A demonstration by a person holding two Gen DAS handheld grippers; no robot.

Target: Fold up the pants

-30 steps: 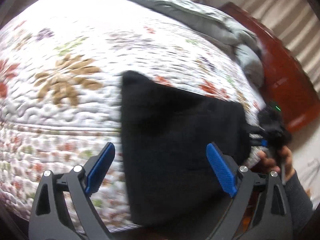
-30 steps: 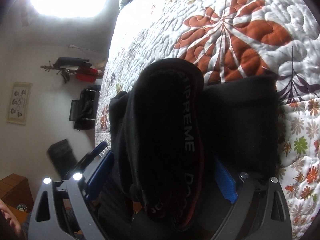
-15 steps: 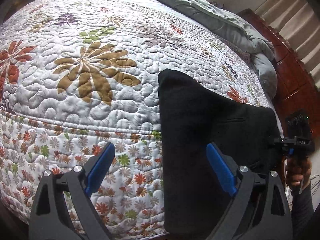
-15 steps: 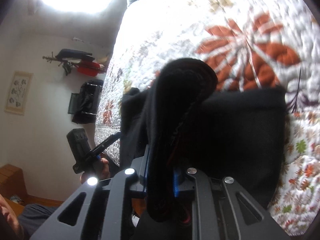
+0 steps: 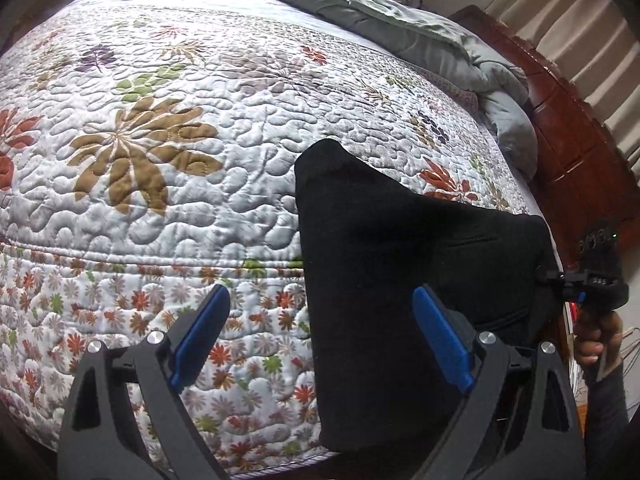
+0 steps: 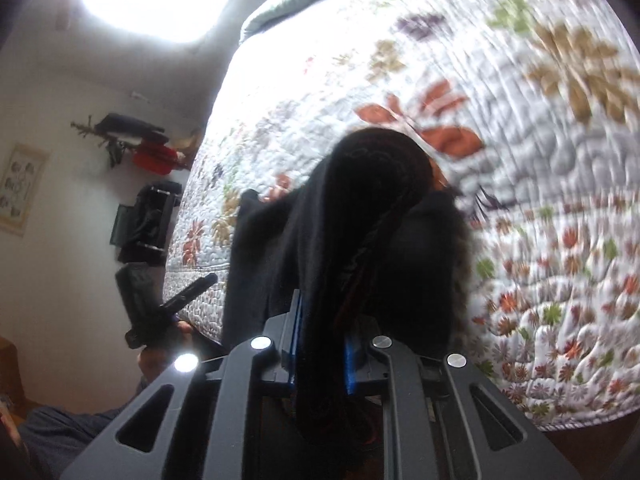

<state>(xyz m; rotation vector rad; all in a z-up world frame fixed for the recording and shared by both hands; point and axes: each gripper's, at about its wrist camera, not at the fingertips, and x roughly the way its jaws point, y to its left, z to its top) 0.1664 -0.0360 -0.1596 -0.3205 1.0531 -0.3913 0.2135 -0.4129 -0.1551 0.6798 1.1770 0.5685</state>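
Folding is already under way: the black pants (image 5: pixel 400 240) lie on the near right part of the bed, on the flowered quilt (image 5: pixel 180 200), with their near end hanging over the near edge of the mattress; they look already doubled lengthwise into one dark band, though the fabric is too dark to see the layers. In the right wrist view the right tongs (image 6: pixel 320 344) are pressed narrow on a thick bunch of the pants (image 6: pixel 360 220), which seems to be the waistband end, since a reddish trim shows in the folds; the blue pads (image 6: pixel 296 332) squeeze the cloth from both sides, and the gathered part stands up off the quilt. In the left wrist view the left tongs (image 5: pixel 320 340) are wide and hold nothing; one blue pad (image 5: pixel 440 340) is over the black cloth and the other is over the quilt, so the left border of the pants passes between them without being gripped. The right tongs are seen also from there, at the right border of the pants (image 5: pixel 576 280), with the person's hand (image 5: pixel 596 340) on the handle.

I judge the step to be the cross fold, one end carried over the other. The next move calls for the left tongs to close on the matching corner, so both lift together; otherwise the raised end may twist, or drag the rest off the edge. A grey duvet (image 5: pixel 400 28) lies bunched at the far side, well apart.
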